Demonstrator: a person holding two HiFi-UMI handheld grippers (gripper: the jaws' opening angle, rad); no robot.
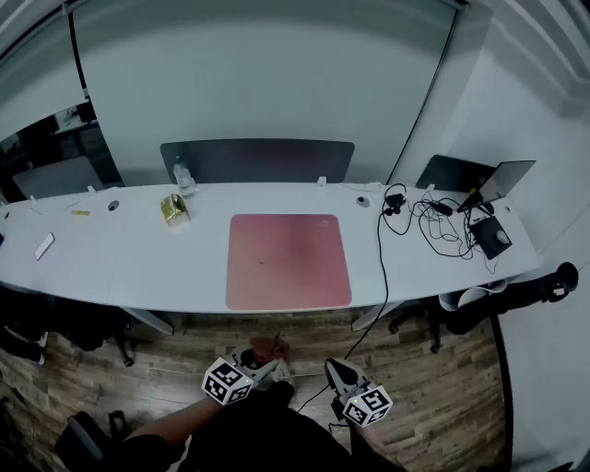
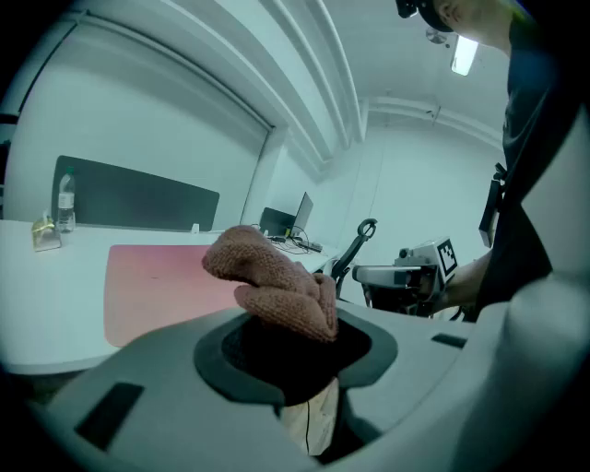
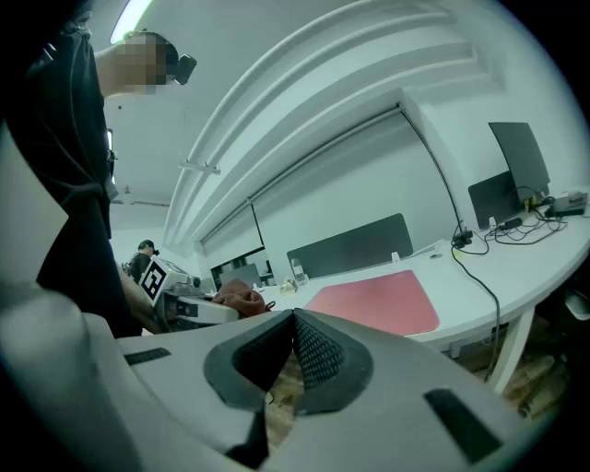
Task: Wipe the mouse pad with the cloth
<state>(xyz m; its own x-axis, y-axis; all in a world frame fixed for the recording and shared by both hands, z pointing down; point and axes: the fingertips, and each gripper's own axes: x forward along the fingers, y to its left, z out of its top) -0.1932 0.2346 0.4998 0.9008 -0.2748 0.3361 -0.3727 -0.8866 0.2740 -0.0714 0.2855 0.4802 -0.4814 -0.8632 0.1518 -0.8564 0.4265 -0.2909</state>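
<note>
Mouse pad [image 1: 289, 261] mid-desk [image 1: 138, 267], near front edge

— What lies on the desk [image 1: 120, 263]?
— A pink pad [image 1: 288, 261] mid-desk, near the front edge. Bottle [image 1: 183, 177] and yellow packet [image 1: 173, 208] back left; cables [image 1: 433, 224] and laptop [image 1: 498, 182] at the right end.

Water bottle [image 1: 183, 175], yellow packet [image 1: 173, 208], tangled cables [image 1: 433, 221] and open laptop [image 1: 498, 182] on white desk [image 1: 138, 263].

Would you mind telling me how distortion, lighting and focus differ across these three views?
Head view: fisheye bows the white desk edge; even light, pink mouse pad sharp. Left gripper view: dark vignetted corners; the brown cloth in the left tool is crisp. Right gripper view: a ceiling light glares top left.
</note>
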